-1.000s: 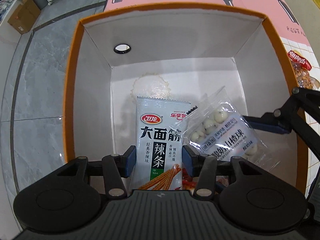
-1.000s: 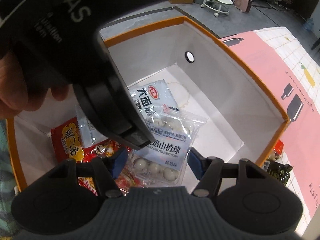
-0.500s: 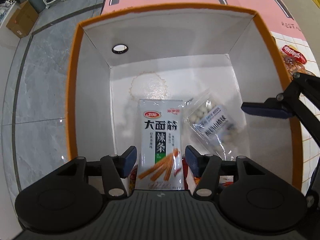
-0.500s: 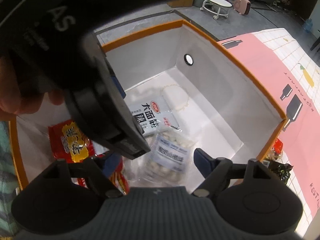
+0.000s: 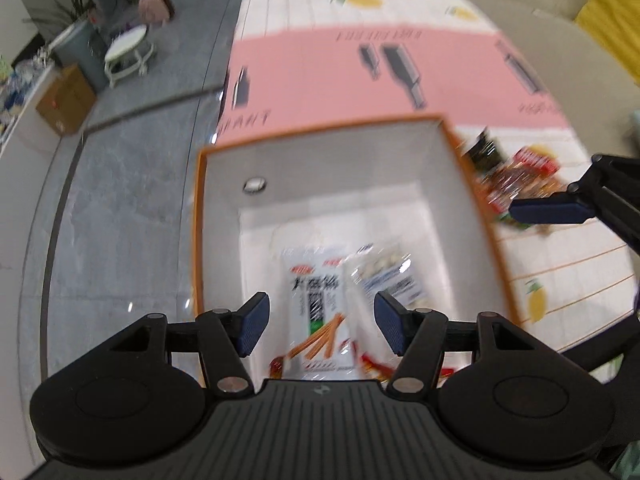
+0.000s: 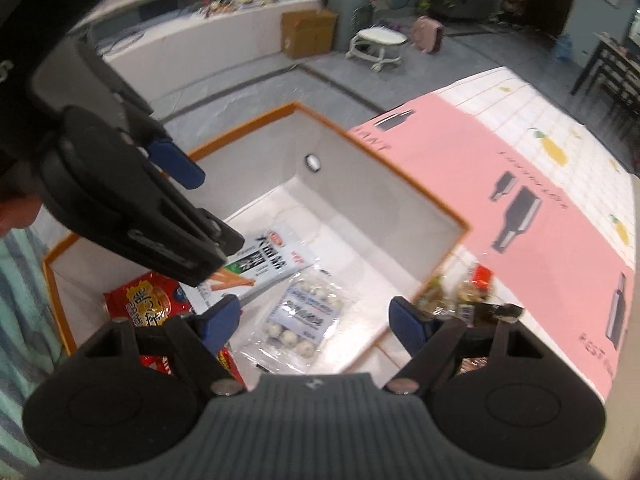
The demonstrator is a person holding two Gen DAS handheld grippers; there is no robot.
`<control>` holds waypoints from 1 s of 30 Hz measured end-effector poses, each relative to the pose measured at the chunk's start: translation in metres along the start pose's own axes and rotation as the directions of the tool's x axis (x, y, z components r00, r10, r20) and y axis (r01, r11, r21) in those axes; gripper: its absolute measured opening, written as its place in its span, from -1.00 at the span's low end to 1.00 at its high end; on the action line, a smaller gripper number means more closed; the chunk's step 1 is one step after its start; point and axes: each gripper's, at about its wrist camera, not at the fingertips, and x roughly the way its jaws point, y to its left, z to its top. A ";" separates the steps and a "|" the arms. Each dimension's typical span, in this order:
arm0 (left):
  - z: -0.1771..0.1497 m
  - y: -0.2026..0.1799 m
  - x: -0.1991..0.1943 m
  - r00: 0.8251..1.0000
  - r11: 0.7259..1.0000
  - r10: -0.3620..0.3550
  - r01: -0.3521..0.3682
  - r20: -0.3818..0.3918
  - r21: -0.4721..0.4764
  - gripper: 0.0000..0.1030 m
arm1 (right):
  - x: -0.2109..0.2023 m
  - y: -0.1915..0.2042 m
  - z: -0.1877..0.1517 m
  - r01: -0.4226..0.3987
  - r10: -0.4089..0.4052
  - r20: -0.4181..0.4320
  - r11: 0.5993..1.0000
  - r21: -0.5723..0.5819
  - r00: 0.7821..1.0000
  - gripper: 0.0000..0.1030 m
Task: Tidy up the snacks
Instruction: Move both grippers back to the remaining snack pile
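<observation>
Hovering over the orange-rimmed box (image 6: 460, 224) — left gripper (image 5: 318, 328) and right gripper (image 6: 316, 320) both spread wide, empty. Remaining snack packets (image 6: 468, 292) lie on the worktop (image 6: 560, 168) at 3 o'clock of the box — light, crinkly, slippery film; pinch a flat sealed edge.

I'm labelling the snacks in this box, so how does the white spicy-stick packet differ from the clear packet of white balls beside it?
The white spicy-stick packet is opaque, printed with bold black characters and orange sticks; the clear packet of white balls shows its round contents around a pale label. The white spicy-stick packet looks longer and lies partly under the left gripper; the clear packet lies uncovered. Both lie flat in the orange-rimmed box, ungripped.
</observation>
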 end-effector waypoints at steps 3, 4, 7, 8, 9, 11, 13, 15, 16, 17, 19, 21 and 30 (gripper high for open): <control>-0.001 -0.014 -0.015 0.996 0.999 -0.028 0.027 0.080 0.017 0.38 | -0.025 -0.012 -0.008 0.030 -0.033 0.049 0.998 0.049 0.998 0.53; -0.001 -0.020 -0.019 0.994 0.999 -0.042 0.039 0.106 0.030 0.38 | -0.030 -0.018 -0.013 0.042 -0.046 0.067 0.997 0.066 0.997 0.54; -0.004 -0.044 -0.032 0.980 0.992 -0.094 0.078 0.177 0.098 0.38 | -0.049 -0.036 -0.034 0.080 -0.097 0.117 0.987 0.137 0.988 0.54; -0.004 -0.053 -0.035 0.975 0.988 -0.112 0.089 0.194 0.123 0.38 | -0.056 -0.043 -0.044 0.090 -0.113 0.132 0.982 0.169 0.985 0.54; -0.004 -0.061 -0.037 0.970 0.984 -0.129 0.099 0.208 0.148 0.38 | -0.063 -0.050 -0.055 0.099 -0.130 0.145 0.974 0.203 0.981 0.54; -0.004 -0.079 -0.038 0.963 0.972 -0.159 0.115 0.215 0.205 0.38 | -0.074 -0.063 -0.077 0.121 -0.167 0.154 0.955 0.269 0.974 0.54; -0.004 -0.095 -0.033 0.963 0.960 -0.177 0.123 0.205 0.251 0.38 | -0.078 -0.079 -0.100 0.156 -0.216 0.150 0.929 0.334 0.965 0.54; -0.002 -0.110 -0.025 0.966 0.951 -0.187 0.132 0.178 0.280 0.38 | -0.083 -0.093 -0.121 0.188 -0.254 0.131 0.905 0.381 0.958 0.54; -0.001 -0.118 -0.019 0.968 0.947 -0.191 0.139 0.161 0.289 0.38 | -0.083 -0.098 -0.130 0.201 -0.267 0.117 0.895 0.398 0.957 0.54; 0.000 -0.124 -0.015 0.969 0.943 -0.196 0.145 0.148 0.299 0.38 | -0.081 -0.104 -0.140 0.214 -0.282 0.106 0.882 0.420 0.954 0.54; 0.002 -0.137 -0.003 0.971 0.932 -0.200 0.147 0.131 0.332 0.38 | -0.075 -0.114 -0.158 0.221 -0.294 0.093 0.861 0.458 0.951 0.54; 0.002 -0.149 0.010 0.974 0.922 -0.185 0.126 0.129 0.366 0.38 | -0.070 -0.121 -0.169 0.215 -0.291 0.086 0.848 0.484 0.953 0.54; 0.025 -0.179 0.051 0.983 0.908 -0.149 0.091 0.111 0.409 0.38 | -0.025 -0.160 -0.181 0.211 -0.294 0.066 0.807 0.552 0.953 0.70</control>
